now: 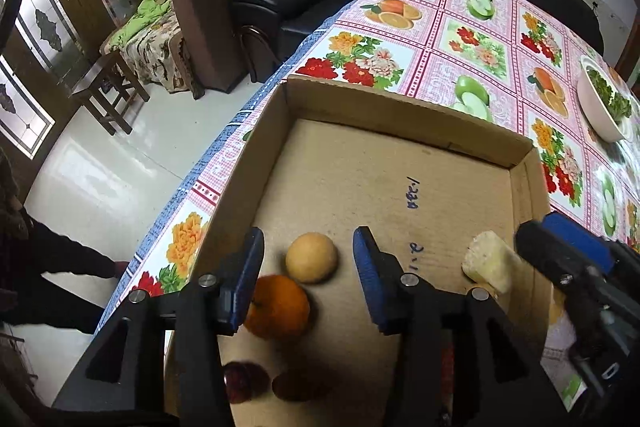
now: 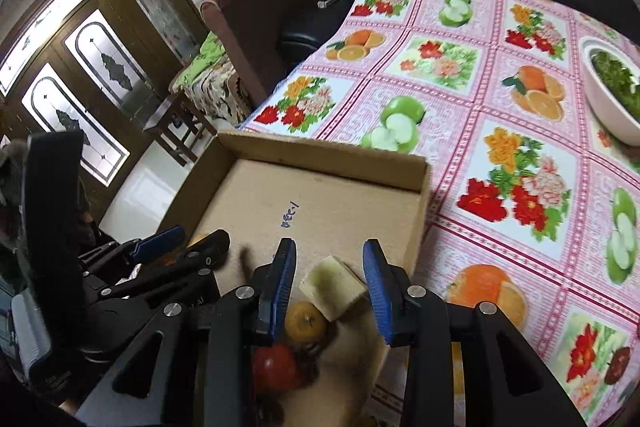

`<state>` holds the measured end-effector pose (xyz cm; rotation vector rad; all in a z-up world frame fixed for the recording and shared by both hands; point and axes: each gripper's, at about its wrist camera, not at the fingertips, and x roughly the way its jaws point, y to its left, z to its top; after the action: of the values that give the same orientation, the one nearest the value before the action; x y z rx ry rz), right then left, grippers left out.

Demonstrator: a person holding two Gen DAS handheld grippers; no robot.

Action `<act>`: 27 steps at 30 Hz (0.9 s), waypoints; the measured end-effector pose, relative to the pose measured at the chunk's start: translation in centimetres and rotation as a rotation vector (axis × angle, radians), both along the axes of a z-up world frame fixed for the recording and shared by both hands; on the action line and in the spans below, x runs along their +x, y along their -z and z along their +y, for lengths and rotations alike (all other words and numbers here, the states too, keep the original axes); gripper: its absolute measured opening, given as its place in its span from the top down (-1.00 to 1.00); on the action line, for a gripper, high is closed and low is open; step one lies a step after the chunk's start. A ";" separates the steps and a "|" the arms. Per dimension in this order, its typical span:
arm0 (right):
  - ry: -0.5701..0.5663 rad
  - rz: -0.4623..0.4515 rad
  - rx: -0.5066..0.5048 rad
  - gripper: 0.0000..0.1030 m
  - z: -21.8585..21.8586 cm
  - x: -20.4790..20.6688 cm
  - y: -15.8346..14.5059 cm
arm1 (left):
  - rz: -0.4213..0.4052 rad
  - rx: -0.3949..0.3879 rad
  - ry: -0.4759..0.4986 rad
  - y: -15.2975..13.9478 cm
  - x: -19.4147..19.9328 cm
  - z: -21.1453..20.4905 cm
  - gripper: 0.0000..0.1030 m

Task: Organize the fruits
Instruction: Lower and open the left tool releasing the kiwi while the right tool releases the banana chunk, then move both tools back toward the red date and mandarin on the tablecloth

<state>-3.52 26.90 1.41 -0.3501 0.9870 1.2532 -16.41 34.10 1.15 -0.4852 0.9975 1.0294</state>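
Observation:
A shallow cardboard box (image 1: pixel 400 103) sits on the table; it also shows in the right wrist view (image 2: pixel 320 151). Inside lie a pale yellow round fruit (image 1: pixel 312 257), an orange (image 1: pixel 280 307), two dark red fruits (image 1: pixel 246 381) and a pale cut fruit chunk (image 1: pixel 490 263). My left gripper (image 1: pixel 308 259) is open over the yellow fruit and the orange, holding nothing. My right gripper (image 2: pixel 330 279) is open above the pale chunk (image 2: pixel 332 285), with a small yellow-orange fruit (image 2: pixel 306 321) and a red fruit (image 2: pixel 276 367) below it. The right gripper shows in the left view (image 1: pixel 560 251).
A flower-and-fruit patterned tablecloth (image 2: pixel 500 147) covers the table. A white bowl of greens (image 2: pixel 612 95) stands at the far right. A dark fruit (image 2: pixel 618 367) lies on the cloth at right. Sofas, a stool and the floor lie beyond the table's left edge.

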 end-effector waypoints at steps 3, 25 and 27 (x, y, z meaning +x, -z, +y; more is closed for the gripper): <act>0.017 -0.003 0.017 0.28 -1.5 0.2 -0.8 | -0.017 0.004 0.003 -0.6 -0.3 -0.9 0.12; 0.267 -0.048 0.056 -0.13 -17.6 5.5 -2.0 | -0.096 0.035 0.118 -3.7 1.7 -9.2 0.00; 0.291 -0.054 0.052 -0.13 -19.0 6.2 -2.0 | -0.097 0.028 0.148 -3.7 2.5 -10.2 -0.01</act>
<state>2.65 7.87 3.37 -0.1908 0.9207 0.9982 -13.93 23.85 4.84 -0.4283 0.9178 0.8787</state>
